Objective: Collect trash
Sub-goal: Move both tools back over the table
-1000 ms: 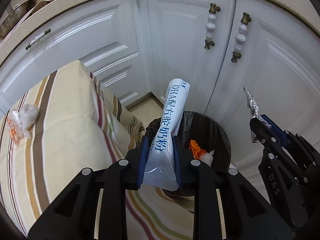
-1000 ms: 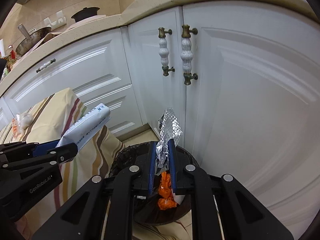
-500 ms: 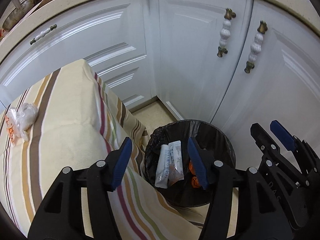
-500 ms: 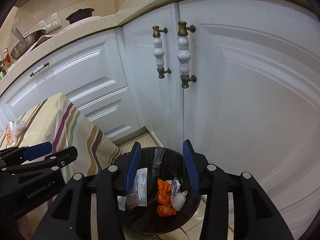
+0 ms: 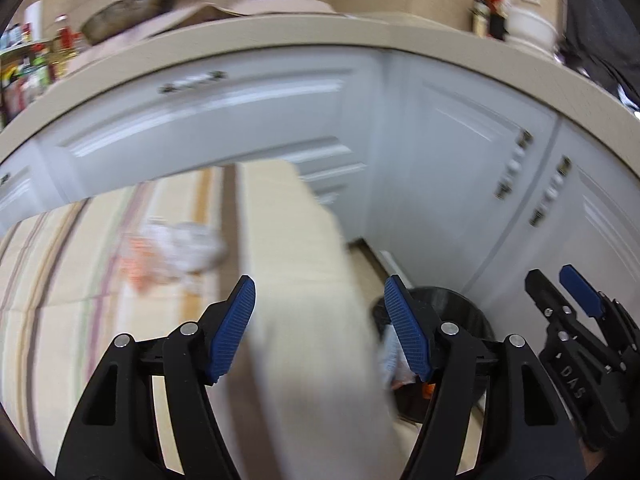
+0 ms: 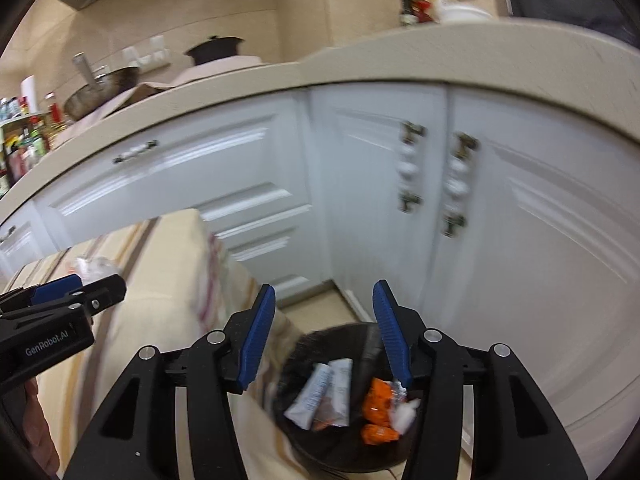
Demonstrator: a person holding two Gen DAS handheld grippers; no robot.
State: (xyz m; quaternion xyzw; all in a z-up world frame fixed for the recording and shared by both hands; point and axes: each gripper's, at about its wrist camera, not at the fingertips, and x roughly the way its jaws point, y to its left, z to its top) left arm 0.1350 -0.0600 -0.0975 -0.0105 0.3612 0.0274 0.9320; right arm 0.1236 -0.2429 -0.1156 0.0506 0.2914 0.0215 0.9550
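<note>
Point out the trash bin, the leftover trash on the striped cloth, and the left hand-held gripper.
trash bin (image 6: 304, 344): right wrist view, black left rim.
leftover trash (image 5: 180, 246): left wrist view, blurred white-orange bundle's middle.
left hand-held gripper (image 5: 320, 292): left wrist view, midway between fingertips.

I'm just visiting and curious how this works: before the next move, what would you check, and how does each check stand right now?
1. Left gripper open and holding nothing: ok.
2. Right gripper open and holding nothing: ok.
3. Dropped trash inside the bin, namely white packets and orange wrappers: ok.
4. Trash left on the striped cloth: not ok, a white and orange bundle lies there.
5. Clear view of that bundle: not ok, the left wrist view is blurred.
6. Other trash on the cloth: cannot tell; only part of it shows.
</note>
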